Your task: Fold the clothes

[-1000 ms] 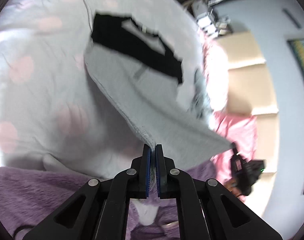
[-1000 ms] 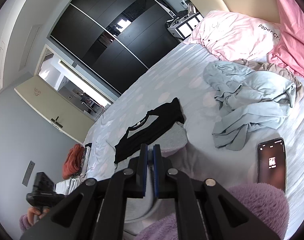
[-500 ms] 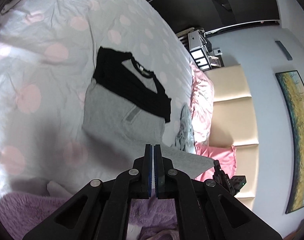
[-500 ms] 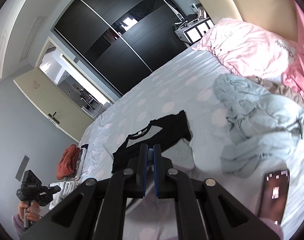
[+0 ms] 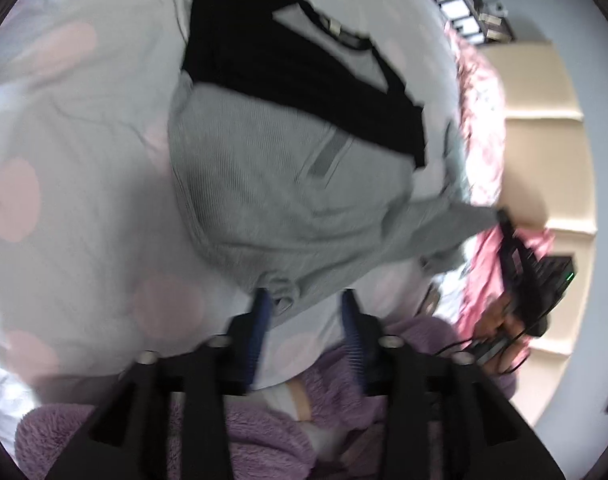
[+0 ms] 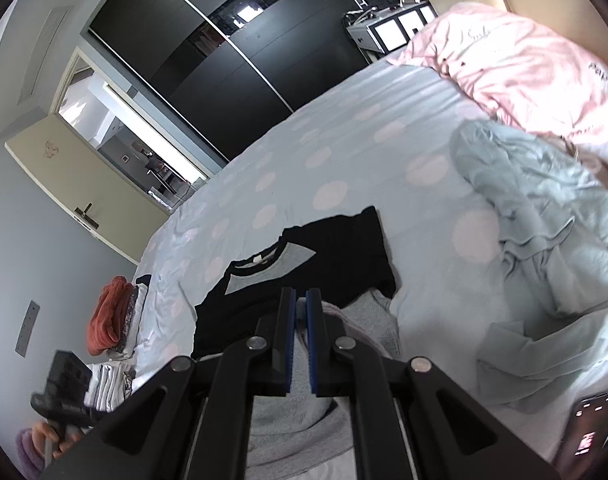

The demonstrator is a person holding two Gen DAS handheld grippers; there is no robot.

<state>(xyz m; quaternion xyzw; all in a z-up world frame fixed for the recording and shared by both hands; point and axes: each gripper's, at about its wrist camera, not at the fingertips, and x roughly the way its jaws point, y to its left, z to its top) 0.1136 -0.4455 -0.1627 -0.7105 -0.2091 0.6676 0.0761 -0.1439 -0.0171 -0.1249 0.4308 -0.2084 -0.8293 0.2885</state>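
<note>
1. Left wrist view: shows grey ribbed-knit T-shirt with black shoulders and sleeves (image 5: 264, 184) spread on pale blue bedsheet with pink dots (image 5: 76, 184), collar toward far edge of bed, hem toward near edge.
2. Left gripper (image 5: 304, 320): spread wide, holding nothing; bunched hem corner lies just off its left finger.
3. Right gripper (image 6: 300, 344): clamped on other hem corner, lifted clear of sheet.
4. Step in hand, as judged: arranging or folding hem; fits either flattening shirt or starting a fold.
5. Next move calls for steady hem control on both corners.
6. Elsewhere: crumpled light blue garment (image 6: 544, 240) near pink pillow (image 6: 524, 68); dark phone (image 6: 592, 428) near bed's near edge.
</note>
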